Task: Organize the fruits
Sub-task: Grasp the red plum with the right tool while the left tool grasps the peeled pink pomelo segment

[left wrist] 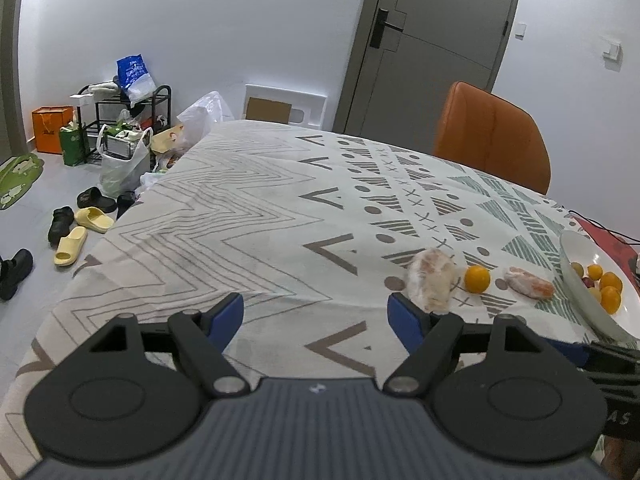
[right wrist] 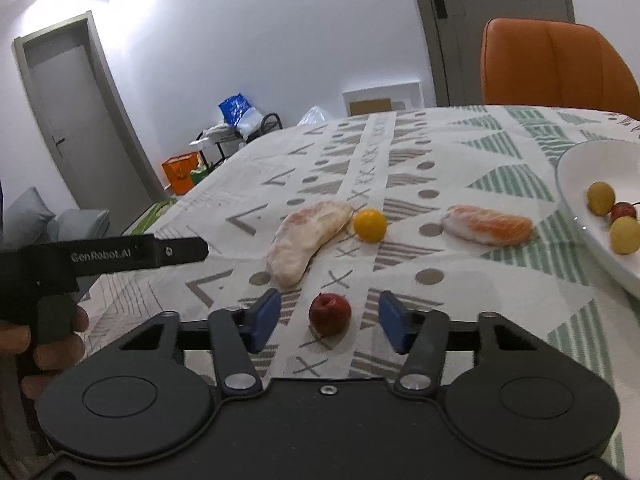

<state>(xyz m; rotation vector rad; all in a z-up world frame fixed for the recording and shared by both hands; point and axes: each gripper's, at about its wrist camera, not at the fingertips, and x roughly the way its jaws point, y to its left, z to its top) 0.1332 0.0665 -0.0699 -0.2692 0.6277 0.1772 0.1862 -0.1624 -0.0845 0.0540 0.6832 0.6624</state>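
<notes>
Presently, item one: small red fruit [right wrist: 330, 313], loose on the table [right wrist: 440, 168], lying between the spread jaws of the right gripper [right wrist: 329, 320], not gripped

Item two: round orange fruit [right wrist: 370, 225], just beside a pale peeled segment [right wrist: 304, 246], possibly touching it; a second wrapped segment with orange flesh [right wrist: 489, 225] lies apart, nearer the plate

Item three: white plate [right wrist: 576, 204] at the right edge, already holding several small yellow, orange and red fruits

Item four: left gripper [left wrist: 316, 318], jaws wide open and empty, held over bare tablecloth, left of the fruit

Status, as judged: part done. Some fruit is plated; four pieces remain on the cloth, the red one likely next

Surroundings: orange chair [right wrist: 556, 68] behind the table
</notes>
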